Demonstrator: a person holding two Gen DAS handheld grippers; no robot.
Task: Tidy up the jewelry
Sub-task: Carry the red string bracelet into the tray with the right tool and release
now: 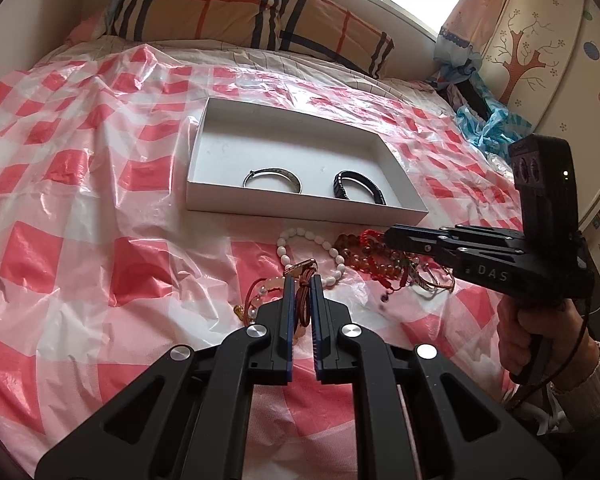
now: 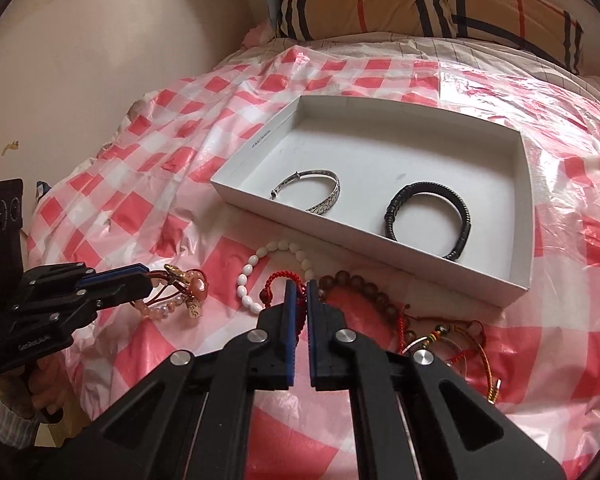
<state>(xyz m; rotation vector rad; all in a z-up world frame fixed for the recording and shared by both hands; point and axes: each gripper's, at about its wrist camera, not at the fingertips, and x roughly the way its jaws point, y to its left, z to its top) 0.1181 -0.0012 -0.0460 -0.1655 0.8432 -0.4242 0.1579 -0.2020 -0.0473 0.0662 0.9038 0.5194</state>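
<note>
- Red cord bracelet (image 2: 278, 280) — in the loose pile just near of the white box (image 2: 420, 258); right gripper (image 2: 299, 286) pinched on it.
- Left gripper (image 1: 299, 280) clamped on brown cord bracelet (image 1: 305, 292), pile's left side.
- Step: pickup. Next, likely — lift clear of beads, carry to box beside silver bangle (image 2: 312, 192).

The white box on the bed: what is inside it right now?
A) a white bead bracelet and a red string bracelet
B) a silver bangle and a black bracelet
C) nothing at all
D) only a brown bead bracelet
B: the white box holds a silver bangle and a black bracelet lying side by side, while the white bead bracelet lies outside it on the checked plastic sheet.
</note>
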